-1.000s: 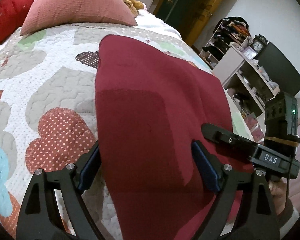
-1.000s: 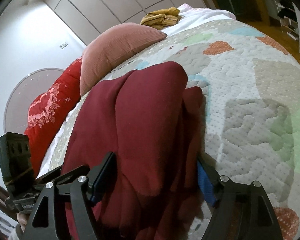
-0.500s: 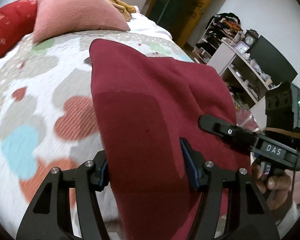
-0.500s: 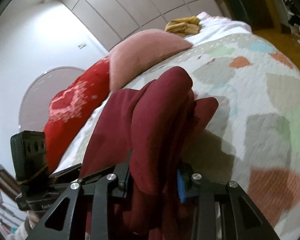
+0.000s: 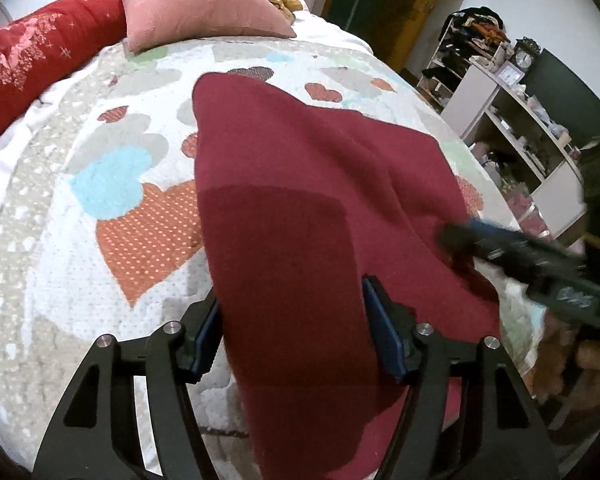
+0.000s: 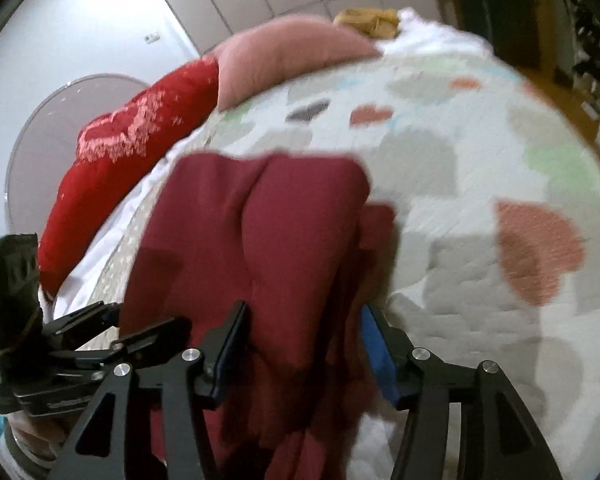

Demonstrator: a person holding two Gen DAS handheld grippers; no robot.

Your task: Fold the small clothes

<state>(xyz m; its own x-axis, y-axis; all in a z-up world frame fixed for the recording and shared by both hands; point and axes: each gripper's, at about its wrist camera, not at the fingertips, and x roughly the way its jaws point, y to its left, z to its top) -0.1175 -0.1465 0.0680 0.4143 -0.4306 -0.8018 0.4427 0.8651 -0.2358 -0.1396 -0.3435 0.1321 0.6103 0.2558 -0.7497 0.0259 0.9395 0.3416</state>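
A dark red garment [image 5: 300,200] lies lengthwise on the heart-patterned quilt [image 5: 120,232], its near end raised off the bed. My left gripper [image 5: 292,320] has that near end between its blue pads, which touch the cloth on both sides while the jaws are opening slightly. In the right wrist view the garment [image 6: 260,224] is bunched in folds between the fingers of my right gripper [image 6: 300,340]. Its jaws are opening, and a dark gap shows beside the right pad. Each gripper appears blurred at the edge of the other's view: the right [image 5: 520,256], the left [image 6: 100,340].
A pink pillow [image 5: 196,8] and a red embroidered pillow [image 5: 32,72] lie at the head of the bed, with a yellow cloth [image 6: 368,22] beyond them. Open shelves [image 5: 520,128] full of small items stand to the right of the bed. The quilt [image 6: 480,200] stretches to the right.
Both grippers closed on the garment's near end and drew back from the pillows with it. The right jaws have since widened, letting the bunched cloth spread.
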